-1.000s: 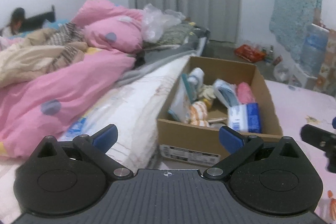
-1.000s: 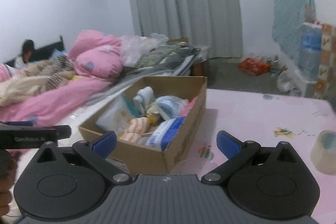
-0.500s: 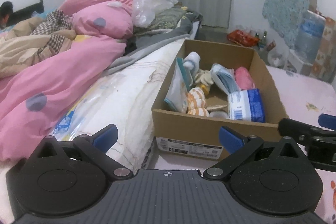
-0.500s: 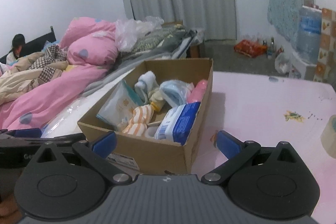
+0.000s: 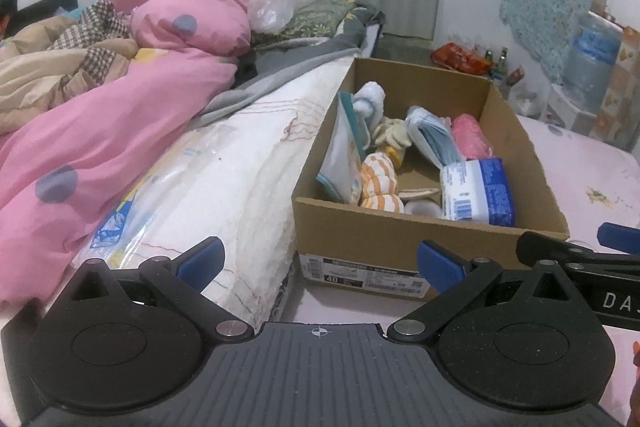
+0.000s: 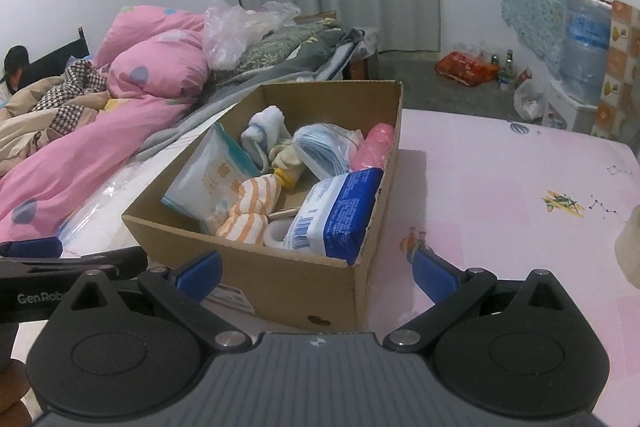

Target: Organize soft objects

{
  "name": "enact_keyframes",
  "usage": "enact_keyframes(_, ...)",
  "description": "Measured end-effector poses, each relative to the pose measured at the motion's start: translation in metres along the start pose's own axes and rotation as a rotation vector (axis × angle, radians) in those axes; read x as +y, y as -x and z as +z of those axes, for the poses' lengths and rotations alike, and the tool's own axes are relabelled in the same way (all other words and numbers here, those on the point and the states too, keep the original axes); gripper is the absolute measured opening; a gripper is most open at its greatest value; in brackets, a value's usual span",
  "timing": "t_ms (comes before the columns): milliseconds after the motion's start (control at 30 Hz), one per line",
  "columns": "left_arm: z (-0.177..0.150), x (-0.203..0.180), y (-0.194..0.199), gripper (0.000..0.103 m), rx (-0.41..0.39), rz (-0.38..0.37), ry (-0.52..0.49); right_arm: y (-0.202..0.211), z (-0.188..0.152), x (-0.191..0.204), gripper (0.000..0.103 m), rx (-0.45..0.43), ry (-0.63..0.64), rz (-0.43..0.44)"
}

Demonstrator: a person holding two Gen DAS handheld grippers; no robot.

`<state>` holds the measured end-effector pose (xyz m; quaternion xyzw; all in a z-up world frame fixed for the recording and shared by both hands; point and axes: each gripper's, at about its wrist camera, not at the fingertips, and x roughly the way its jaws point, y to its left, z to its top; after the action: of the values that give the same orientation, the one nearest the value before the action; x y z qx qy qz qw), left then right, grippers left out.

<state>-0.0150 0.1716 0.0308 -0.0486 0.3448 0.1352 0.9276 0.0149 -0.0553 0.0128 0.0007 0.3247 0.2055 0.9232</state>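
Both grippers have closed in on the box over the last second: it now fills more of each view, and the cameras look down into it rather than across the room. The left gripper hangs at the box's 6 o'clock wall, fingers spread wide with nothing between them. The right gripper sits at the near right corner, at about 5 o'clock, fingers likewise spread and bare.

The soft things lie inside the box: a striped sock at 7 o'clock, a tissue pack at 5, a pink roll at 2, a white sock at 11, a pouch at 9. What lies beneath them is hard to tell. The approach suggests a reach into the box; whether the contents are already sorted, I cannot say.
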Motion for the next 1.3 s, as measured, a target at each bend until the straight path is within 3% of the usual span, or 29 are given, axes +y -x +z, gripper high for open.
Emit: enact_keyframes(1300, 0.0006, 0.002, -0.004, 0.102, 0.014, 0.009, -0.005, -0.0038, -0.0013, -0.0023, 0.073, 0.01, 0.008, -0.016)
